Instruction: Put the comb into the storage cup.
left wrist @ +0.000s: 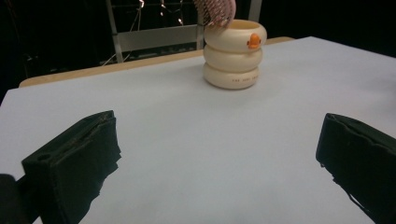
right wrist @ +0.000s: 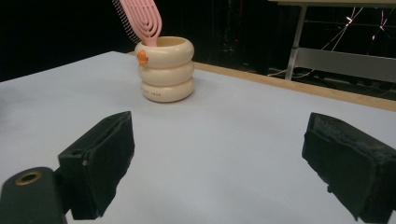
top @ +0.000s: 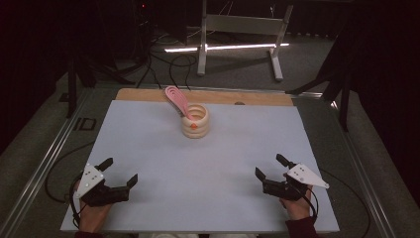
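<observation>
A cream ribbed cup (top: 195,121) (left wrist: 234,55) (right wrist: 165,70) with an orange mark stands upright at the far middle of the white mat. A pink hairbrush (top: 178,101) (right wrist: 142,22) stands in it, leaning to the far left; its bristles (left wrist: 215,10) show above the rim in the left gripper view. My left gripper (top: 119,171) rests near the front left of the mat, open and holding nothing. Near the front right, my right gripper (top: 271,166) is also open and holds nothing. Both are well short of the cup.
The white mat (top: 148,163) covers a wooden table whose bare edge (top: 143,94) shows at the back. Beyond it stand a white metal frame (top: 237,34) and cables on the dark floor. Metal rails (top: 44,163) run along both sides.
</observation>
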